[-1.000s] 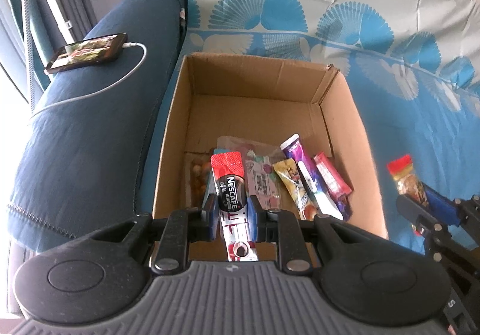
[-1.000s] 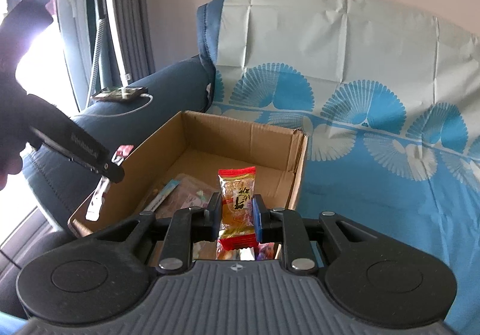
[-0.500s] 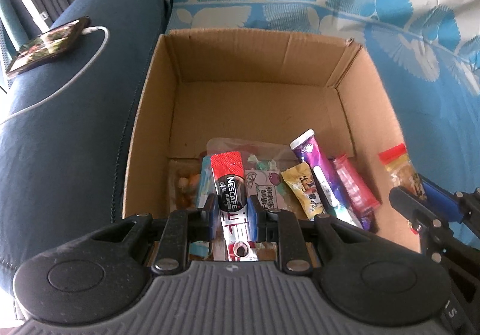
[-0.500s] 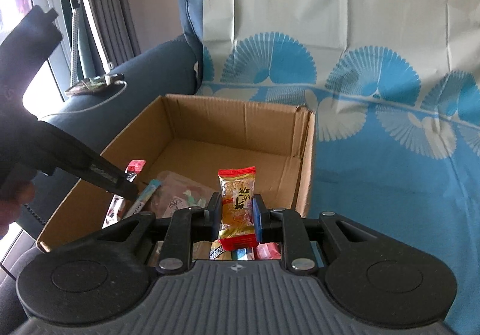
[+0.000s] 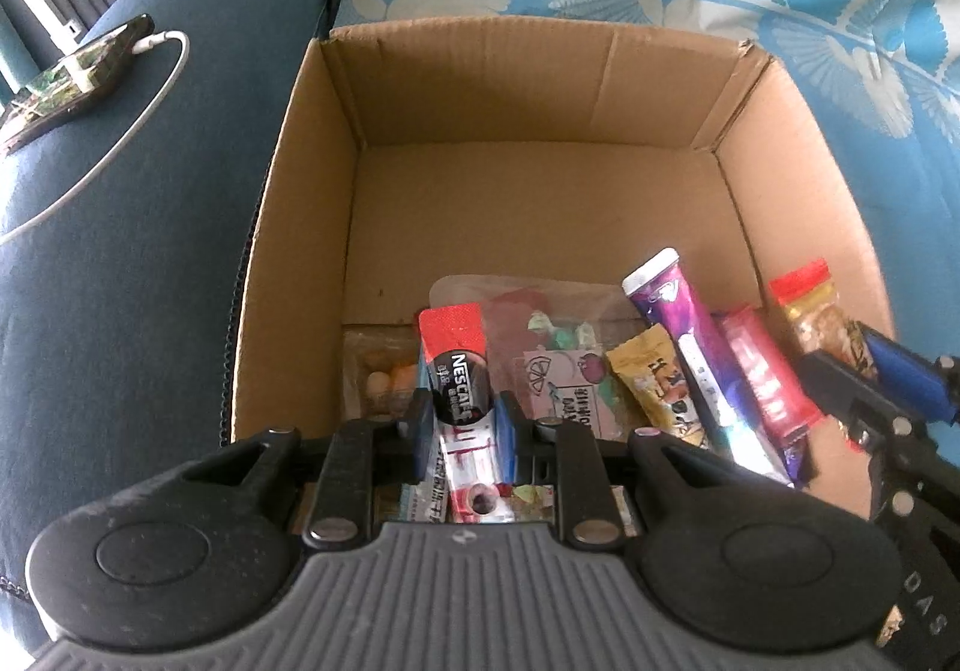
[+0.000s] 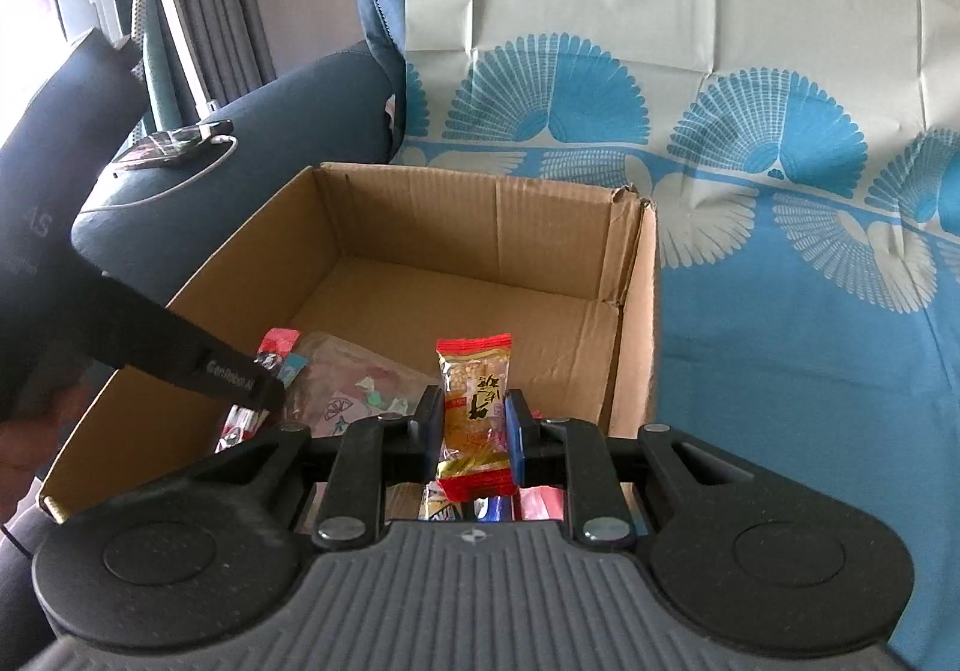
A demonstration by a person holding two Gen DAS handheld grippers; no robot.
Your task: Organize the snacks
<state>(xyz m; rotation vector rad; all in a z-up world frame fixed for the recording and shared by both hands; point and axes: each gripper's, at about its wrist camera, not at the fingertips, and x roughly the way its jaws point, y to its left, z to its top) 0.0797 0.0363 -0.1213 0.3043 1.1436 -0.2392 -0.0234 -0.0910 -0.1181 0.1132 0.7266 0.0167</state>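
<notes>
Two snacks hanging over the box, about to get dropped in

Left gripper (image 5: 461, 425) has the Nescafe stick (image 5: 459, 389) between its pads low over the cardboard box (image 5: 288, 227); its jaws have just been opening, and I think the pads are already slack, though the view's too tight to be sure. Makes sense, since it's right above the snack pile (image 5: 660, 377) stacked at the near end. Right gripper (image 6: 474, 431) is clamped on the peanut candy pack (image 6: 474, 401), held upright by the box's right wall, probably waiting its turn so the two don't bump.
</notes>
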